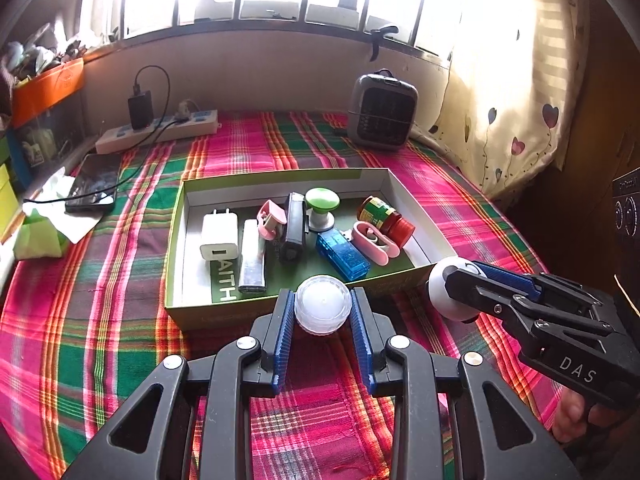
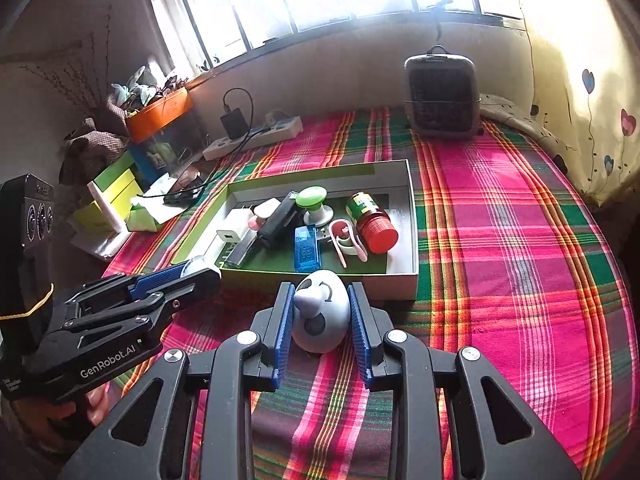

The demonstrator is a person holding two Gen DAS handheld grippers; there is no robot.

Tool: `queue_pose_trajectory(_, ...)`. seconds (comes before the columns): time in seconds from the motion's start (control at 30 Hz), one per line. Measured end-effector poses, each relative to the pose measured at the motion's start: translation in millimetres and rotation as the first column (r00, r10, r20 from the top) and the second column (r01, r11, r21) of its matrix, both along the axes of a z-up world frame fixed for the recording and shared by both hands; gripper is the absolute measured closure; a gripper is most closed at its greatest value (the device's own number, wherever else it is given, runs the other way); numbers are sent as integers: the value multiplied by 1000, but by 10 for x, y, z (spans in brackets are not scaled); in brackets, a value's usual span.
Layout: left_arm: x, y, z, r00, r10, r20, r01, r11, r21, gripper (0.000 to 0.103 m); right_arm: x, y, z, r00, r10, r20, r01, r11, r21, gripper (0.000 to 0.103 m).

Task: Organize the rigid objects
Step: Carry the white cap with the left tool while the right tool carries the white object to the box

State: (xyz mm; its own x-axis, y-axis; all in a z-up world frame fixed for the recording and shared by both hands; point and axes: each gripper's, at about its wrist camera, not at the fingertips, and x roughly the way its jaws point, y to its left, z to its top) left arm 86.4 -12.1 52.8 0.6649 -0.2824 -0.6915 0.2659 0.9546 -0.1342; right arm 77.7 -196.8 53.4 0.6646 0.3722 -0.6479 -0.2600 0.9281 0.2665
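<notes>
My left gripper (image 1: 322,296) is shut on a round clear plastic jar (image 1: 323,312), held just above the near wall of a shallow green box (image 1: 175,248). My right gripper (image 2: 321,292) is shut on a white egg-shaped toy (image 2: 320,320) with a drawn face, held before the box's (image 2: 414,240) near edge. The box holds several things: a white charger (image 1: 219,237), a black stapler (image 1: 294,226), a green knob (image 1: 322,204), a blue USB device (image 1: 342,254), pink clips and a red-capped bottle (image 1: 386,218). Each view also shows the other gripper (image 1: 464,274) (image 2: 200,270) from the side.
The box lies on a pink and green plaid cloth (image 1: 100,320). A small grey heater (image 1: 382,112) stands at the back, a power strip (image 1: 160,130) with a black adapter at back left, and a phone (image 1: 94,184) and tissues at the left. A curtain (image 1: 512,112) hangs at the right.
</notes>
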Motion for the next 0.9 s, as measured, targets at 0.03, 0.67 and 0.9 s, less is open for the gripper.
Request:
queue_pose_trajectory(0.03, 8, 6, 7, 1000, -1, 1, 1, 1000, 0, 76, 8, 14, 12, 1000, 2, 2, -2, 1000, -2, 74)
queue_pose_trajectory(0.67, 246, 221, 40, 1000, 27, -3, -27, 999, -20, 76, 352, 182, 145, 999, 22, 32, -22, 1000, -19, 75)
queue_pose_trajectory(0.9, 354, 240, -1, 999, 29, -16, -29, 999, -22, 76, 596, 195, 205, 999, 16, 41, -14, 999, -35, 74)
